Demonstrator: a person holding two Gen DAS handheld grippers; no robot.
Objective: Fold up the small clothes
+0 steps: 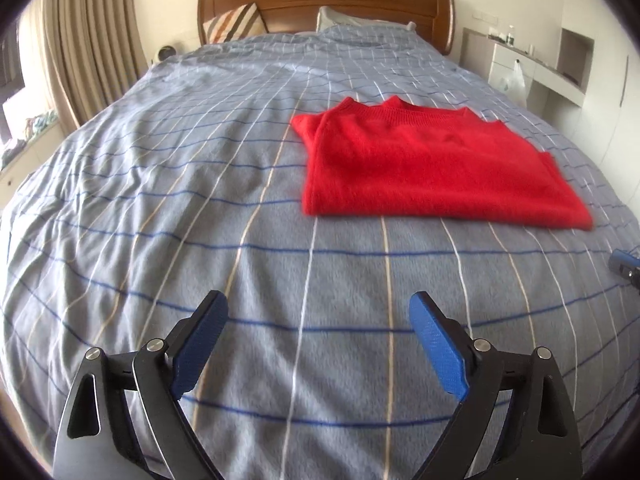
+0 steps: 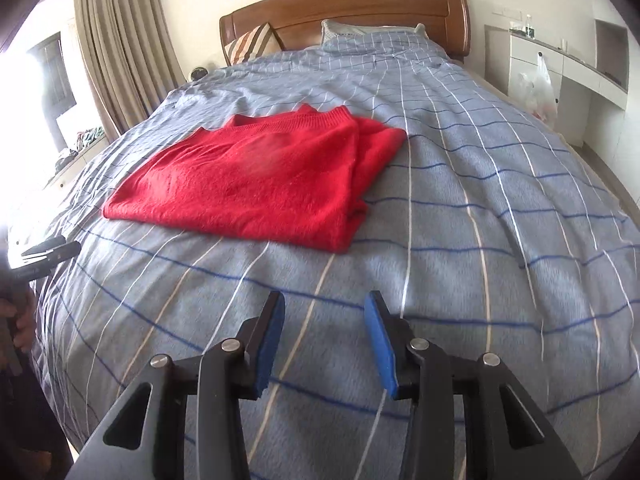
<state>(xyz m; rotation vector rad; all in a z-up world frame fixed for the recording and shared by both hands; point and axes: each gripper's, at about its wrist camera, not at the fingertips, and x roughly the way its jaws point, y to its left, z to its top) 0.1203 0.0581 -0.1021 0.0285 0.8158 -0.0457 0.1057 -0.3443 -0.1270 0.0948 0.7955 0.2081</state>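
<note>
1 folded red sweater (image 1: 432, 164), 2 grippers apart, empty.

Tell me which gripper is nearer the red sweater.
Neither clearly. The left gripper sits off the red sweater toward its left corner; the right gripper off its right corner.

Sweater (image 1: 432, 168) solid bright red, ribbed knit at collar. Bed cover (image 1: 180, 184) grey-blue, grid of dark blue, white and tan lines. Headboard (image 1: 324, 0) reddish-brown wood. Cushion (image 1: 234, 24) diagonal stripes: brown, tan, cream. Pillow (image 1: 348, 20) pale grey-white. Curtains (image 1: 92, 36) beige, plain. Walls cream. Cabinet (image 2: 532, 60) white. Left tool (image 1: 318, 316) black frame, blue textured pads, silver pins; right tool (image 2: 325, 320) same colours.
</note>
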